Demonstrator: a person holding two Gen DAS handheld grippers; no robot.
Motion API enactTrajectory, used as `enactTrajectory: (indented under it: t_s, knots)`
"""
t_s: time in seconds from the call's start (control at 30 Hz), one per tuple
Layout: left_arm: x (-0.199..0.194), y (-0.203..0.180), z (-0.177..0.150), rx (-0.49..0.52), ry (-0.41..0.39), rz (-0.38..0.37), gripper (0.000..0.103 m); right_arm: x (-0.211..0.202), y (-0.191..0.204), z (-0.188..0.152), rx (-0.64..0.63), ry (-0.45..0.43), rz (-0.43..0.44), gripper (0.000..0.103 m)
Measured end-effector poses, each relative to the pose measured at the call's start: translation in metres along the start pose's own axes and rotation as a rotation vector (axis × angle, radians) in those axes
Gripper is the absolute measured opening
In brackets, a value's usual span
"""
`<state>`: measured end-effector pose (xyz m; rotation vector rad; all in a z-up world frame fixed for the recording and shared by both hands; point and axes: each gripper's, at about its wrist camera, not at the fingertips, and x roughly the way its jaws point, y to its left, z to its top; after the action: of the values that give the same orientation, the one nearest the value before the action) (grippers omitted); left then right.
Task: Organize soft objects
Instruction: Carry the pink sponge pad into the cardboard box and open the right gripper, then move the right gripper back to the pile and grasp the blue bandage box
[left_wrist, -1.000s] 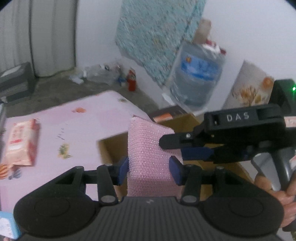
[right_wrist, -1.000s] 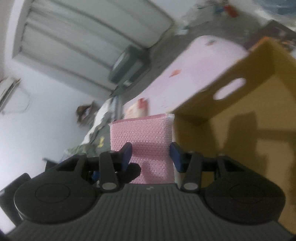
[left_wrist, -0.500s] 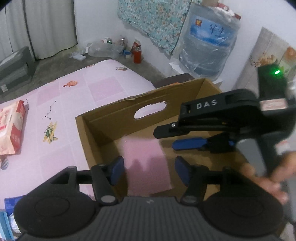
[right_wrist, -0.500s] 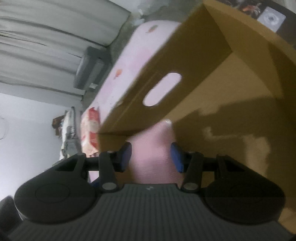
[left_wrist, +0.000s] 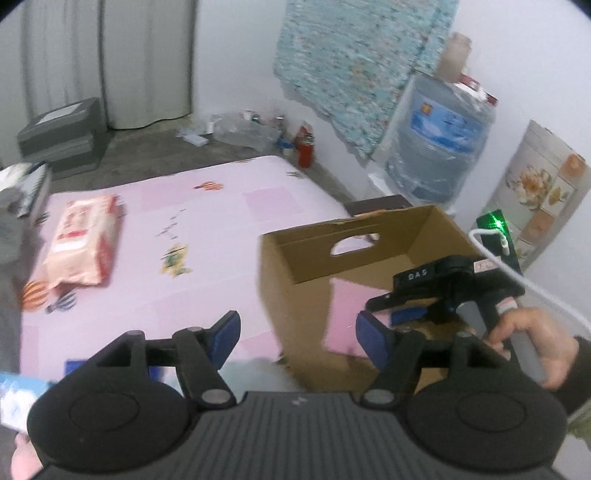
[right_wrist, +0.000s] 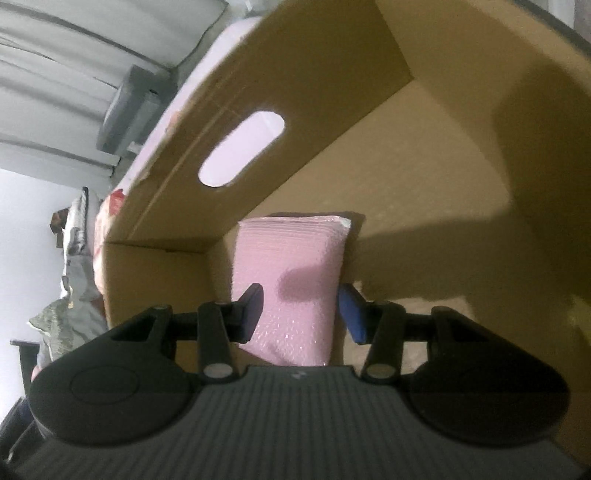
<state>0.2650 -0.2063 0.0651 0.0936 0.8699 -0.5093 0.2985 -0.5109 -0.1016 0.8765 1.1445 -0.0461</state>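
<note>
Right tongs (right_wrist: 301, 312): reaching down into the open brown cardboard box (right_wrist: 424, 155), blue-padded jaws closing on the pink bubble-wrap pouch (right_wrist: 291, 266); both pads look to be touching its sides, though the contact is not sharp.
Left tongs (left_wrist: 297, 338): hovering outside the box over its near corner, jaws spreading wider, nothing between them.
Pink pouch: lying inside the box against the near side wall, straight ahead between the right tongs' fingers; in the left view it shows just beyond the left tongs' right finger (left_wrist: 373, 338).
Box: sitting on the pink patterned bed cover (left_wrist: 192, 229), ahead and right of the left tongs; an oval handle hole is showing in its far wall.
Right hand (left_wrist: 532, 343): gripping the grey handle of the right tongs.
Red-and-white soft packet (left_wrist: 83, 240): lying on the cover, well apart from the box, far left of the left tongs.
Blue water jug (left_wrist: 439, 147): standing by the wall beyond the box.
</note>
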Motion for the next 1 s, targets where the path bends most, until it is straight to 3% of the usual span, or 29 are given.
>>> enactTrajectory:
  t_s: [0.3,0.5,0.83,1.0]
  knots:
    - [-0.026,0.048,-0.038,-0.095,-0.019,0.082,0.070,0.037,0.050,0.008,-0.203,0.037,-0.008,0.038]
    - [-0.034,0.071,-0.061,-0.153,-0.025,0.123,0.070,0.051,0.072,0.004,-0.221,0.022,0.003,0.038]
    - [-0.049,0.095,-0.094,-0.230,-0.038,0.167,0.071,0.045,0.065,0.012,-0.208,-0.043,0.022,0.041]
    - [-0.066,0.106,-0.106,-0.265,-0.075,0.193,0.073,0.017,0.059,0.016,-0.192,-0.095,0.042,0.061]
